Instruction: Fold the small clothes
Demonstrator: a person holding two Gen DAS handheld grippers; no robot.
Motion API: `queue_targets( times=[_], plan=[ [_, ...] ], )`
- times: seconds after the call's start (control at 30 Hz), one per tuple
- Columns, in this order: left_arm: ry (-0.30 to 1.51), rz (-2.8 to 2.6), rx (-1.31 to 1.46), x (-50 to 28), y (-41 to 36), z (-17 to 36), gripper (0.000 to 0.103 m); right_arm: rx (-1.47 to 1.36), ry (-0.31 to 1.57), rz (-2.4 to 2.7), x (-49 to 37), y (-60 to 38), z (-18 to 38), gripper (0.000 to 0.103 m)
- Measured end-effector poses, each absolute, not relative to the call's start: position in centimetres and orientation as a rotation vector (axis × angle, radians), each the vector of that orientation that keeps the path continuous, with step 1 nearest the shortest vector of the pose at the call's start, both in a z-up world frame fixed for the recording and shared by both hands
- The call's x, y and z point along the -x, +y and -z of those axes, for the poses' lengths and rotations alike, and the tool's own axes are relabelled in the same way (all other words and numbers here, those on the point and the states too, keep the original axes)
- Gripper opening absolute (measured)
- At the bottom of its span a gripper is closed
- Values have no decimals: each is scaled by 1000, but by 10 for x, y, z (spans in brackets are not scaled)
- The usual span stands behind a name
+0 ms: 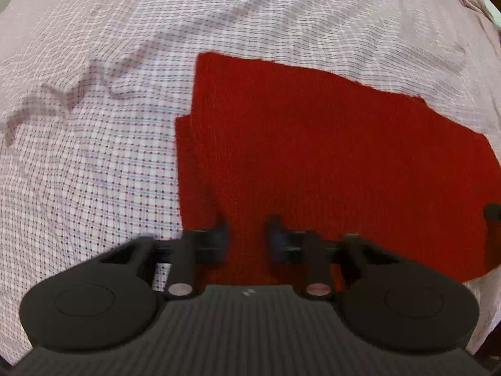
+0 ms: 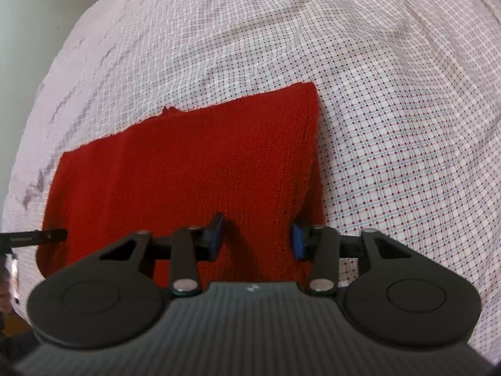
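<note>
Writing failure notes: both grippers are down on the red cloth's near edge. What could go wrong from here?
1. The right gripper sits at the red cloth's layered side edge; it may catch only the top layers, and the fold opens on lifting.
2. Its outer pad is right beside the checked bedsheet, which could get pinched too.
3. The left gripper's fingers are blurred, so its bite on the cloth is unconfirmed; an uneven lift would skew it.
</note>
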State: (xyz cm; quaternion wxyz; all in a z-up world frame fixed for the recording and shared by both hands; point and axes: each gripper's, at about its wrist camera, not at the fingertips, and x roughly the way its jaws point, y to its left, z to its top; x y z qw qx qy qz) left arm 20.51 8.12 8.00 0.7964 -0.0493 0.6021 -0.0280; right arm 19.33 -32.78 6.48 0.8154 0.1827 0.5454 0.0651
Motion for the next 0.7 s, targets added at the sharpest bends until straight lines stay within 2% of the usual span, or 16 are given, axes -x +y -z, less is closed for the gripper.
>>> queue_targets(
  times=[0.1,0.17,0.3,0.43,0.5,0.63,0.7],
  plan=[
    [1277,70,85,-199,79,-91,14,-397,1145,-152,-193,-329,-71,20],
    [1283,78,80,-193,80,-100,14,-414,1121,-174,-189,-333,-81,17],
    [1308,88,18,-183,83,-102,14,-396,1111,-222,-184,-336,-90,17],
    [1328,81,-45,-182,79,-89,16,-349,1155,-177,-187,-335,-75,17],
    [1320,73,-79,-184,74,-86,22,-326,1184,-141,-188,-335,-65,19],
    [1300,40,-140,-178,71,-88,45,-294,1195,-98,-185,-329,-64,25],
    [1298,24,-111,-178,75,-93,47,-260,1200,-92,-182,-324,-71,25]
  ],
)
